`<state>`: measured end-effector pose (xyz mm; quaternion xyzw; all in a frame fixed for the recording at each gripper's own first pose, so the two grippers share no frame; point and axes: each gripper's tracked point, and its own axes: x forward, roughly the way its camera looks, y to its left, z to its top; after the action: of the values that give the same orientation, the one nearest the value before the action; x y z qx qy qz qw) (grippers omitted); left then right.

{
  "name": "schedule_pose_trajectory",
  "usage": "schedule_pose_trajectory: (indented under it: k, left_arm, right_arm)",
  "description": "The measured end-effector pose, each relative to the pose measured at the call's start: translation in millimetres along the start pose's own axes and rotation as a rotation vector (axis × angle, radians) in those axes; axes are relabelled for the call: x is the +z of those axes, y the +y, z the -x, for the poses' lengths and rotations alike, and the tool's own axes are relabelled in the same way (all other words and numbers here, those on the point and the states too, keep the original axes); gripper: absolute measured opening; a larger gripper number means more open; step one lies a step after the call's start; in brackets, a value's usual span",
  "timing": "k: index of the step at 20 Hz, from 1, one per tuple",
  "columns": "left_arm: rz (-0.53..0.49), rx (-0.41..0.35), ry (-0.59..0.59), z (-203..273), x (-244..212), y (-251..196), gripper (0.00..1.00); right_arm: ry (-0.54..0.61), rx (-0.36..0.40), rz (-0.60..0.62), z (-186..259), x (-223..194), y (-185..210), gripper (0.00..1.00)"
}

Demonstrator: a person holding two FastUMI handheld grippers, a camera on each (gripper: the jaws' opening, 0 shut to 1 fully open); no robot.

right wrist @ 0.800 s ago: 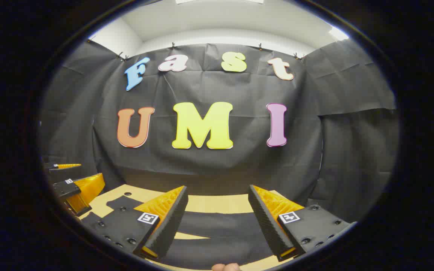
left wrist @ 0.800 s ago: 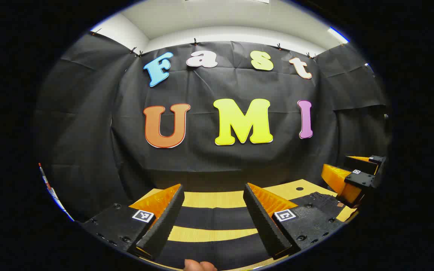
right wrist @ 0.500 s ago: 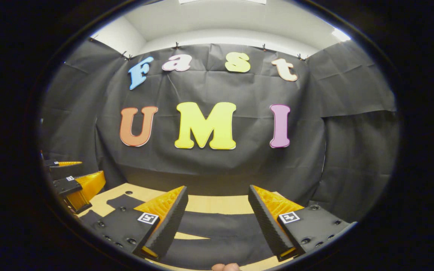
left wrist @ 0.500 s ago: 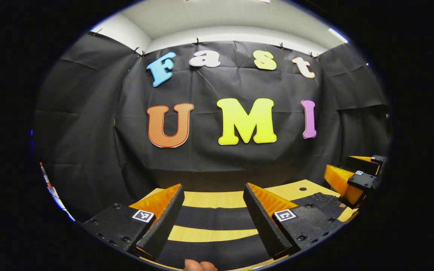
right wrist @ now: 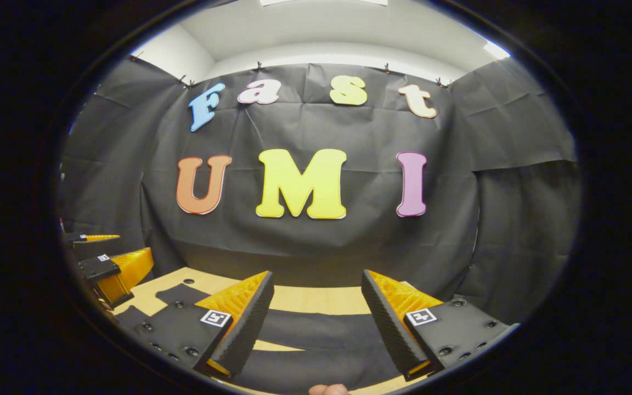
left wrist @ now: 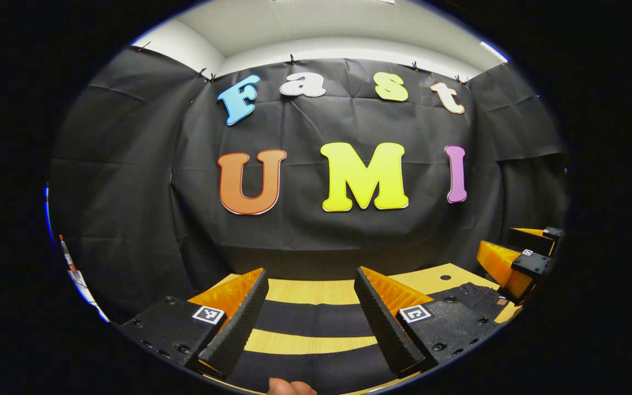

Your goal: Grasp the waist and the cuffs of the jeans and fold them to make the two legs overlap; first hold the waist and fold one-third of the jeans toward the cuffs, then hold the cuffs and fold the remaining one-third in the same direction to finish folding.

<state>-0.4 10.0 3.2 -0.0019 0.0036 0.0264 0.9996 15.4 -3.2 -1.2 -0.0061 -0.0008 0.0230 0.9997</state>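
Observation:
The black jeans (left wrist: pixel 310 318) lie flat on the wooden table (left wrist: pixel 305 291), their two legs showing as dark bands with a strip of wood between them. My left gripper (left wrist: pixel 310 273) hovers low over the legs, open and holding nothing. The jeans' wider part (left wrist: pixel 475 293) runs off to the right, below my right gripper (left wrist: pixel 513 249). In the right gripper view the jeans (right wrist: pixel 316 329) spread under my right gripper (right wrist: pixel 317 274), which is open and apart from the cloth. My left gripper (right wrist: pixel 110 253) appears at the left edge, also above the table.
The black cloth wall (left wrist: pixel 316 230) stands close behind the table's far edge (right wrist: pixel 305 299). A small round hole (left wrist: pixel 446 277) is in the tabletop on the right. A person's fingertip (left wrist: pixel 288 387) peeks in at the bottom.
Both views have swung slightly left, so the wall has slid a little to the right. Both grippers stay open above the jeans; the cloth has not moved.

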Motion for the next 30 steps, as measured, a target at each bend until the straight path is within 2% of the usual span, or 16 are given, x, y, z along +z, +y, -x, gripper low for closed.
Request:
schedule_pose_trajectory:
  k: [8,11,13,16,20,21,24,26,27,30]
  left_arm:
    - [-0.003,0.026,0.04,3,-7,6,1.0]
    - [0.082,0.06,0.186,19,-48,17,1.0]
    - [0.18,0.105,0.312,35,-91,38,1.0]
    - [0.365,0.216,0.463,59,-144,77,1.0]
    - [0.808,0.396,0.655,91,-214,110,0.99]
    - [0.882,0.439,0.69,100,-223,116,0.99]
    - [1.034,0.494,0.777,112,-239,117,0.99]
    - [1.128,0.52,0.811,110,-254,125,0.98]
    - [1.187,0.527,0.823,107,-255,119,0.99]
    - [1.249,0.546,0.836,98,-264,128,0.98]
  right_arm:
    - [0.014,0.013,0.0,2,-5,-2,0.96]
    - [0.035,0.013,-0.011,8,-11,-4,0.96]
    - [0.037,0.011,-0.009,13,-12,-7,0.96]
    - [0.064,0.006,0.003,16,-25,-11,0.96]
    - [0.154,-0.049,-0.036,20,-51,-32,0.99]
    - [0.167,-0.068,-0.042,19,-54,-37,0.96]
    - [0.174,-0.104,-0.037,13,-53,-42,1.0]
    - [0.177,-0.115,-0.031,10,-53,-42,0.96]
    - [0.178,-0.121,-0.03,9,-53,-41,0.99]
    - [0.183,-0.141,-0.022,8,-53,-43,0.96]
